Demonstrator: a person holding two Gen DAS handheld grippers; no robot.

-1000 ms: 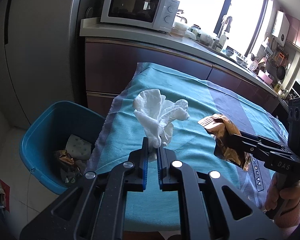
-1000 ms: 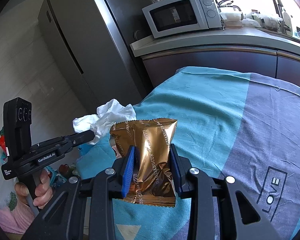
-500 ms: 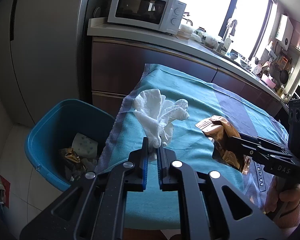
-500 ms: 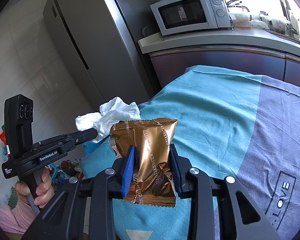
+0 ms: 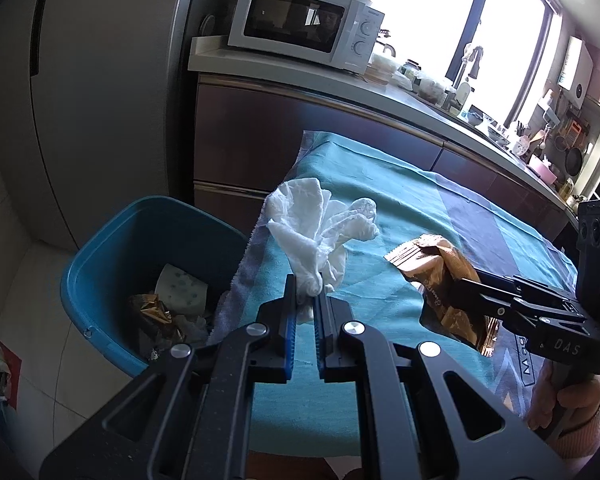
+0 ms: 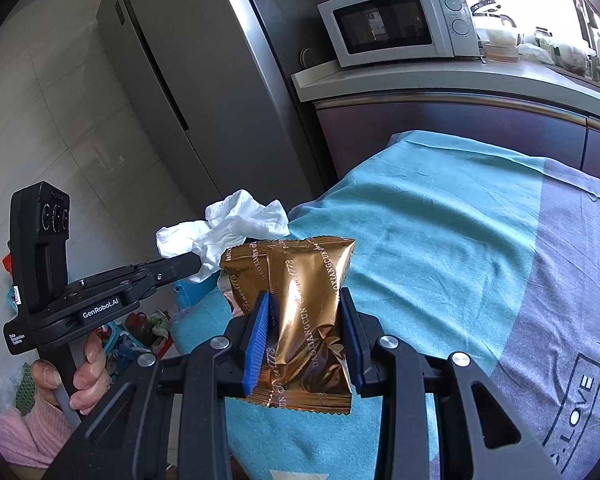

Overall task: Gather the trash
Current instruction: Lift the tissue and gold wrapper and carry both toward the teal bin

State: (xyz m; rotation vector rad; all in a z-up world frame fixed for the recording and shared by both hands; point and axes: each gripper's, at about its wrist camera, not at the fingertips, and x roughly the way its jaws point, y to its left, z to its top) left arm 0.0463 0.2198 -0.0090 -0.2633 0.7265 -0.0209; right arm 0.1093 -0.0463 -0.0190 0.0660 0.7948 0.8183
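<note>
My left gripper is shut on a crumpled white tissue and holds it above the table's left edge, just right of the blue trash bin. The tissue also shows in the right wrist view. My right gripper is shut on a gold snack wrapper and holds it above the teal tablecloth. In the left wrist view the wrapper hangs to the right of the tissue. The bin holds a gold wrapper and white paper trash.
A grey fridge stands behind the bin. A counter with a white microwave runs behind the table. Bags and clutter lie on the floor at left. The cloth's grey part is to the right.
Both grippers have moved left toward the bin with their loads. The bin shows larger and nearer the left gripper. Both grips are unchanged.
</note>
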